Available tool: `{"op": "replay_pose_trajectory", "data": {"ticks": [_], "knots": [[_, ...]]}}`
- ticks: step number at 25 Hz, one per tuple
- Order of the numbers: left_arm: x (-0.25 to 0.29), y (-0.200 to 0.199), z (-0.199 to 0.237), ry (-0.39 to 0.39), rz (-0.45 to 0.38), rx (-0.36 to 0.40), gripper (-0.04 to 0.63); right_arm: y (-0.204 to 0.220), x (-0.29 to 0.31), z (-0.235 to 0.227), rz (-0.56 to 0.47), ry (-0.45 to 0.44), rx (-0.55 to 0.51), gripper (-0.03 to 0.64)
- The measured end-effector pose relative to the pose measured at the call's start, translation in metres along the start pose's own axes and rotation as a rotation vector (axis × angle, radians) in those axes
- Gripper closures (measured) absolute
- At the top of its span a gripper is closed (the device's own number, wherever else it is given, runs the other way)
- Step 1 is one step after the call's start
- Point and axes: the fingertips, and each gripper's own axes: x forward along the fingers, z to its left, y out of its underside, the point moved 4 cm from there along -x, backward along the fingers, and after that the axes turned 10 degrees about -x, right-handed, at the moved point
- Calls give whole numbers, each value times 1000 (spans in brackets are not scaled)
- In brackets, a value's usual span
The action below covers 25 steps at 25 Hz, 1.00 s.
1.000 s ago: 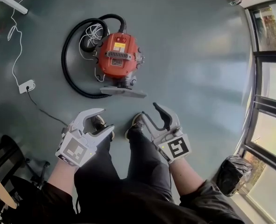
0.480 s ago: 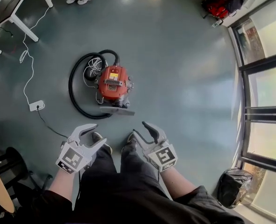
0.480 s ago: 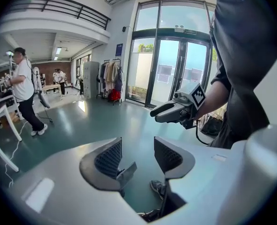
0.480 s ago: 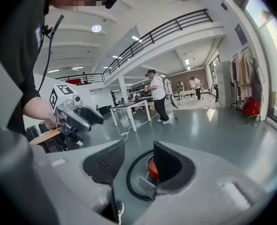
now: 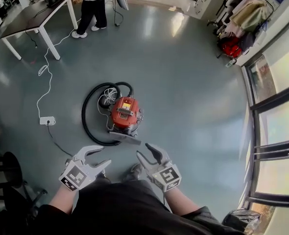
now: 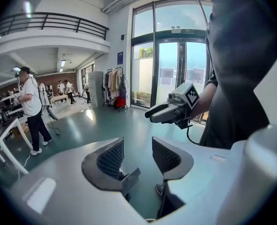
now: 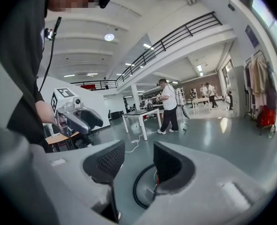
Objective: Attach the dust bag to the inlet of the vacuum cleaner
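Observation:
The orange vacuum cleaner (image 5: 124,112) stands on the floor ahead of me, with its black hose (image 5: 88,124) looped round its left side and its floor head (image 5: 125,139) nearest me. No dust bag shows in any view. My left gripper (image 5: 104,156) is held above my legs, well short of the vacuum; it is open, its jaws have just been closing, and nothing is between them (image 6: 137,154). My right gripper (image 5: 145,152) is beside it, open and empty (image 7: 138,163); part of the hose (image 7: 137,191) shows far below through its gap.
A white power strip (image 5: 47,120) with its cable lies left of the vacuum. Behind it stand a white-legged table (image 5: 36,18) and a person (image 5: 93,4). Windows run along the right, with hung clothes (image 5: 242,13) at the far right. A dark stool (image 5: 2,170) is at my left.
Both grippers have risen together with my head. The floor and the vacuum now look smaller and farther, and the table, the person and the windows have come into view.

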Motion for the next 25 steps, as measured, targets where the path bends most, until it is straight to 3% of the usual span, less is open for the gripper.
{"op": "replay_pose_trajectory", "data": {"ticks": [5, 12, 17, 23, 25], "knots": [[-25, 2, -4, 82, -43, 27, 385, -38, 1, 28, -13, 26, -93, 437], [-83, 10, -4, 198, -153, 59, 432, -59, 8, 111, -13, 108, -67, 437], [-112, 2, -7, 260, -218, 60, 473, -92, 12, 156, -63, 103, -44, 453], [-122, -12, -37, 254, -267, 59, 527, -104, -4, 180, -106, 32, -46, 531], [-119, -17, -48, 233, -283, 30, 560, -102, -15, 184, -117, -5, -51, 603]]}}
